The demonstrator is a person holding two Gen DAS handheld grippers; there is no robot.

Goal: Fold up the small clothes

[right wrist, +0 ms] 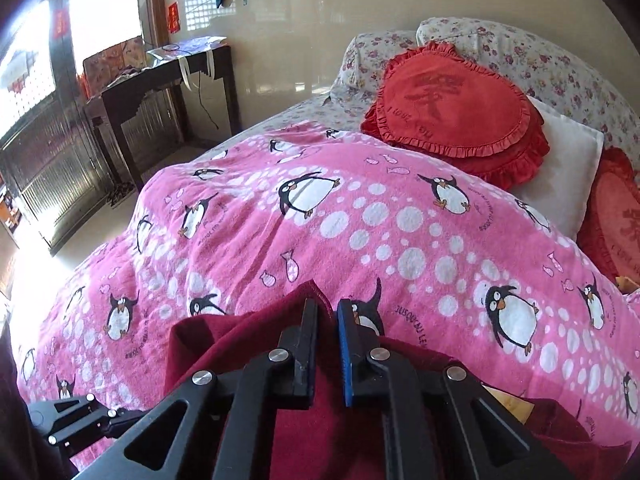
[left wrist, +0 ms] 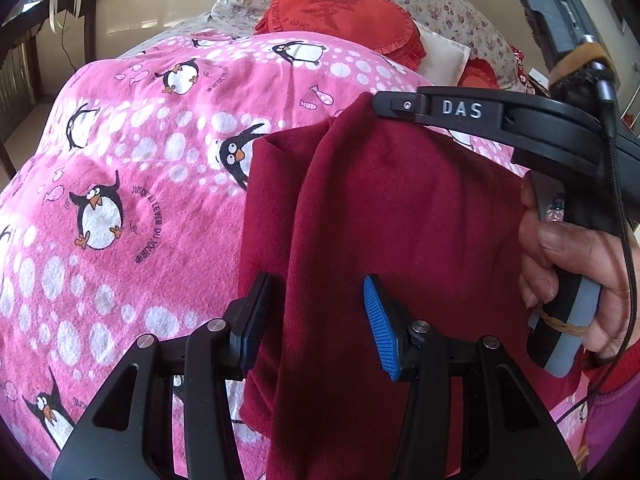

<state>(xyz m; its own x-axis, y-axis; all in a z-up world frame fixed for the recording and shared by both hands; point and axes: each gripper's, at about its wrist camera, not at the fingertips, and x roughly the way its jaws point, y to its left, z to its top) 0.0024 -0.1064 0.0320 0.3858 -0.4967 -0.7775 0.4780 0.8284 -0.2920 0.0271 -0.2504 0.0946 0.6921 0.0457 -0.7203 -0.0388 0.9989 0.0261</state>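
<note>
A dark red velvet garment (left wrist: pixel 384 216) lies on the pink penguin blanket (left wrist: pixel 132 184). In the left wrist view my left gripper (left wrist: pixel 316 312) is open, its blue pads either side of a raised fold of the garment, not pinching it. My right gripper (left wrist: pixel 380 106) comes in from the upper right and holds the garment's far corner. In the right wrist view my right gripper (right wrist: pixel 327 308) is shut on the edge of the garment (right wrist: pixel 256 344), whose corner sticks up between the fingers. The left gripper's body (right wrist: pixel 76 420) shows at the lower left.
Red heart-shaped cushions (right wrist: pixel 460 104) and a white pillow (right wrist: pixel 568 160) lie at the head of the bed on a floral sheet (right wrist: pixel 532 52). A dark wooden side table (right wrist: pixel 160 80) stands beside the bed at the left, near a window.
</note>
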